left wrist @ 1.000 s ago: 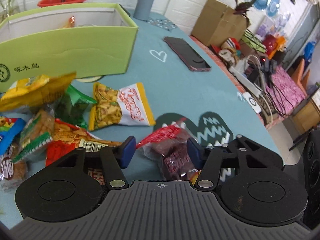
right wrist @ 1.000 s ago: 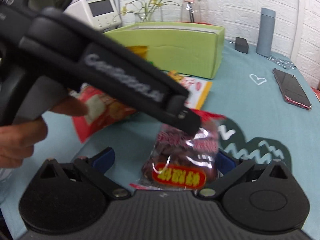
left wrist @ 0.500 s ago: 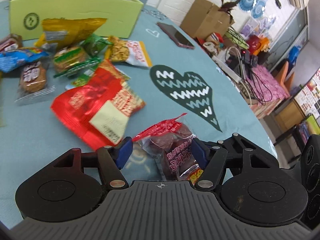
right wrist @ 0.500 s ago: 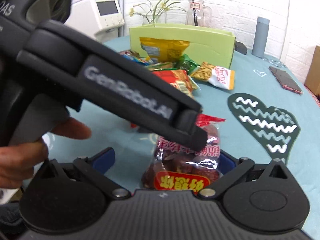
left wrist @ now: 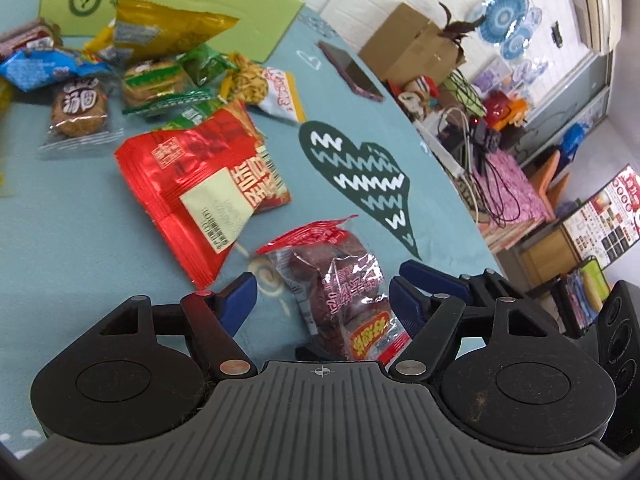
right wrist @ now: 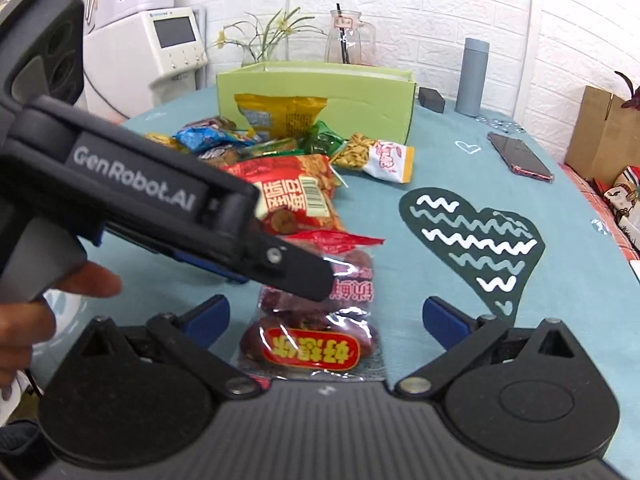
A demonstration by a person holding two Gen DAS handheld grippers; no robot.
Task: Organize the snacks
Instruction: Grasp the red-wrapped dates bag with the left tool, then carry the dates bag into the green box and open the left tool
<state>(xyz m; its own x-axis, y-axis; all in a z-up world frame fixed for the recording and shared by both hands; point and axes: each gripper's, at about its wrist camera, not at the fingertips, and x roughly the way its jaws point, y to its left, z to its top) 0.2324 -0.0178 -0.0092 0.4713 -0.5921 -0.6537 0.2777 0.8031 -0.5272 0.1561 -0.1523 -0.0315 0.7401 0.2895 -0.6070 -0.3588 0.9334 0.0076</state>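
Note:
A clear packet of dark red dates (left wrist: 340,292) with a red top seal lies on the teal tablecloth, also in the right wrist view (right wrist: 320,320). My left gripper (left wrist: 322,300) is open, its blue pads either side of the packet without pressing it. My right gripper (right wrist: 324,316) is open too, with the packet lying between its pads. The left gripper's body (right wrist: 140,204) crosses the right wrist view above the packet. A large red snack bag (left wrist: 200,188) lies just beyond. A green cardboard box (right wrist: 320,96) stands at the back.
Several snack packets (left wrist: 152,76) are piled in front of the box. A phone (right wrist: 520,156) lies at the right, a grey bottle (right wrist: 474,76) and a glass jug (right wrist: 348,40) behind. A dark heart print (right wrist: 472,240) marks the cloth. The table edge (left wrist: 460,184) runs along the right.
Both grippers pulled back from the green box toward the near table edge with the date packet between them. The left pads have spread wider apart around it.

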